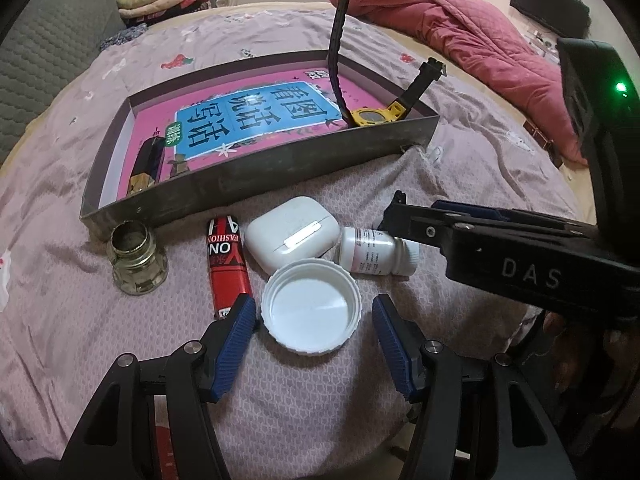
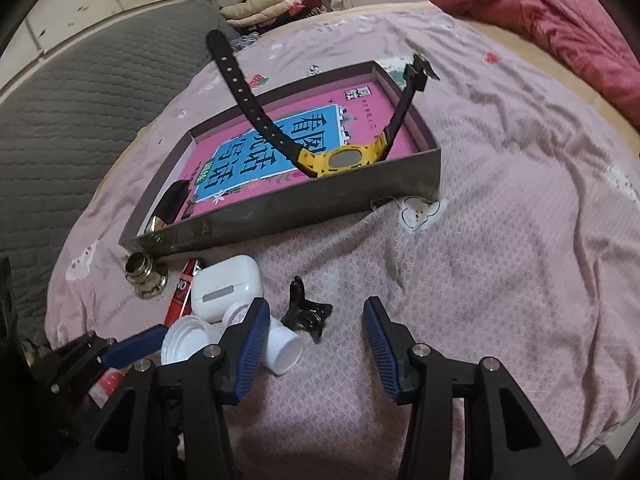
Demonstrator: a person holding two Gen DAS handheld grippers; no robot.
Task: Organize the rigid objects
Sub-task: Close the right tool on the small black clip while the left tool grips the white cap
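So, quick rundown of where things sit and how the next grab could be done cleanly.

Left tongs: the left gripper (image 1: 314, 322) is held open, with the white lid (image 1: 311, 307) sitting between the blue pads at the bottom centre of the left wrist view. No pad looks pressed on it yet.

Right tongs: the right gripper (image 2: 316, 338) is open too, nothing clamped. A small black clip (image 2: 306, 312) lies just ahead of the gap, and the white pill bottle (image 2: 280, 350) is partly hidden behind the left-hand pad.

Target spot: the grey box (image 2: 288, 208), mid-frame, where the yellow watch (image 2: 340, 160) is already parked on a pink book (image 1: 256, 120).

Still loose on the bedsheet (image 2: 500, 260): earbud case (image 1: 292, 232), red tube (image 1: 228, 264), glass jar (image 1: 136, 260), all bunched in front of the box wall.

Tip for the lid: it's probably best squeezed across the ribbed rim, pads kept low and level, since it's shallow and could pop out.

Watch out: the red tube is just beside the left pad, so it could get nudged on closing.

Lift: the box wall should be cleared before anything is dropped in.
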